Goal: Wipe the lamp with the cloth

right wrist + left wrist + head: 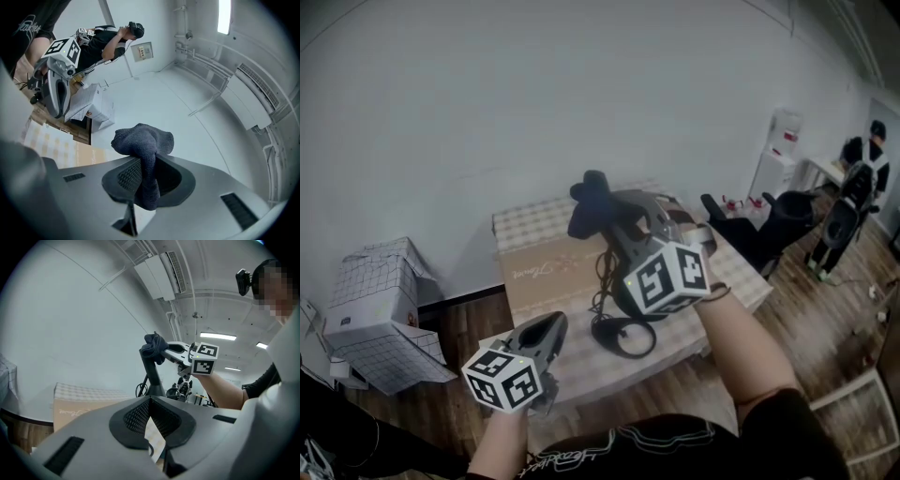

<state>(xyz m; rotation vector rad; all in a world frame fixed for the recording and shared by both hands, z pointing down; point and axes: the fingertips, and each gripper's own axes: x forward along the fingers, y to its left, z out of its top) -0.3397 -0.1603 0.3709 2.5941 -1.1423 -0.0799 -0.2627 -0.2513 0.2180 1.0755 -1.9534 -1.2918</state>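
Your black desk lamp (623,337) stands on the checked tabletop (534,225), its round base flat and its thin stem (151,373) rising close to upright, so the long axis runs from base to top with a slight lean. Your right hand-held gripper (605,208) is up at the top of that lamp stem. The dark blue knitted cloth (589,197) it carries sits bunched right against the lamp's upper end. From the left gripper view the bundle seems to touch the stem's top, though the contact itself cannot be made out.

In the right gripper view the jaws of the right hand-held gripper (145,176) are clamped on the cloth (143,140). A rounded wad bulges out past the tips, and a narrow tail hangs down between the jaws.

Your left hand-held gripper (555,325) is low and to the near side of the lamp's base, apart from it, pointing towards the lamp. Its jaws (152,427) are drawn almost together with only a thin slit left, and nothing is between them.
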